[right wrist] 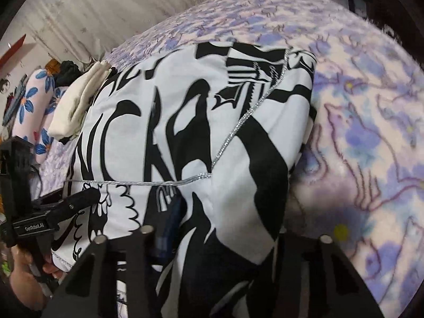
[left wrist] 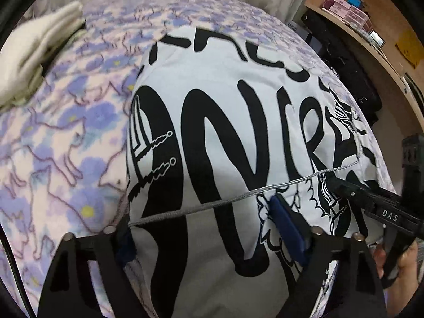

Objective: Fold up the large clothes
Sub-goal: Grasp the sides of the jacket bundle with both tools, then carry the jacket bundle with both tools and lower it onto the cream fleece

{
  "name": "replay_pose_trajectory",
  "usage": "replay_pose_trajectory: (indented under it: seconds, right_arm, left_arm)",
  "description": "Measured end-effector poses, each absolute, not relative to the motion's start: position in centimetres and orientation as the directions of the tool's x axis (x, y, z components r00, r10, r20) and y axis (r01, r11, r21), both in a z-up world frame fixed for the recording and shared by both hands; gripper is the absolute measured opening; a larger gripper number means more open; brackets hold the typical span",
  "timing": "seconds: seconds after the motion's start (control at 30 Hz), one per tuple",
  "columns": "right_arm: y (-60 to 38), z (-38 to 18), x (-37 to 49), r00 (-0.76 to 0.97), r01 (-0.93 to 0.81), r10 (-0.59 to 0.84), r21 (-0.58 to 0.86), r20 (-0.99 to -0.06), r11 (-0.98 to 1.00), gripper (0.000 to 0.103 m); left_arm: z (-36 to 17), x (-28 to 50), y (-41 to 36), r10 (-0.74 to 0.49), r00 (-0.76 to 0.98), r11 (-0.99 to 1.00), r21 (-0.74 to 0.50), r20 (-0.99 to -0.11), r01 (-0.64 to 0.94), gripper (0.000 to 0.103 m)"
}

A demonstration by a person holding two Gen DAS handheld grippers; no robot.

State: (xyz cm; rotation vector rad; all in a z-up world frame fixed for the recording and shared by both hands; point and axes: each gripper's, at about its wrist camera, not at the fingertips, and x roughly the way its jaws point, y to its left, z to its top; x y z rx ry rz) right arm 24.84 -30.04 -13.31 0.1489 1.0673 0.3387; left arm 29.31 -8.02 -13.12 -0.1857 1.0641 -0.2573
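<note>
A large white garment with bold black lettering and a silver-stitched hem lies folded on a bed under a purple fox-print blanket. In the left wrist view my left gripper reaches down over the near hem. Its blue pads stand wide apart and press a thick bunch of the cloth. One finger of my right gripper rests on the garment to the right. In the right wrist view my right gripper is shut on the garment; its right pad is hidden under the fabric. The left gripper's finger shows at the left.
A folded cream cloth lies at the far side of the bed. A wooden shelf with pink boxes and a black bag stand beside the bed. A flowered pillow and a pale curtain are behind.
</note>
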Motion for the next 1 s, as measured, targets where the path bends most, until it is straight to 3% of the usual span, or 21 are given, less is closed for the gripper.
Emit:
replay_pose_trajectory:
  seconds: [0.13, 0.33, 0.63, 1.0]
  right_arm:
    - [-28.4, -11.0, 23.3, 0.495, -0.222, 0.293, 0.207, -0.818, 0.953, 0.028]
    - [-24.9, -7.8, 19.8, 0.543, -0.276, 0.287, 0.155, -0.789, 0.949, 0.025]
    - [-16.7, -2.9, 16.1, 0.560, -0.398, 0.407, 0.197, -0.722, 0.896, 0.023]
    - [-1.7, 2.8, 17.9, 0.540, -0.564, 0.603, 0.280, -0.587, 0.777, 0.023]
  left_arm:
    - [-11.1, 28.5, -8.5, -0.272, 0.520, 0.962, -0.244, -0.810, 0.124, 0.058]
    - [-8.4, 24.5, -6.9, -0.240, 0.594, 0.971, -0.184, -0.768, 0.155, 0.047]
    - [-3.4, 18.8, 2.6, -0.204, 0.675, 0.977, -0.188, -0.709, 0.098, 0.044]
    - [4.5, 18.9, 19.4, -0.029, 0.776, 0.996, -0.083, -0.630, -0.030, 0.044]
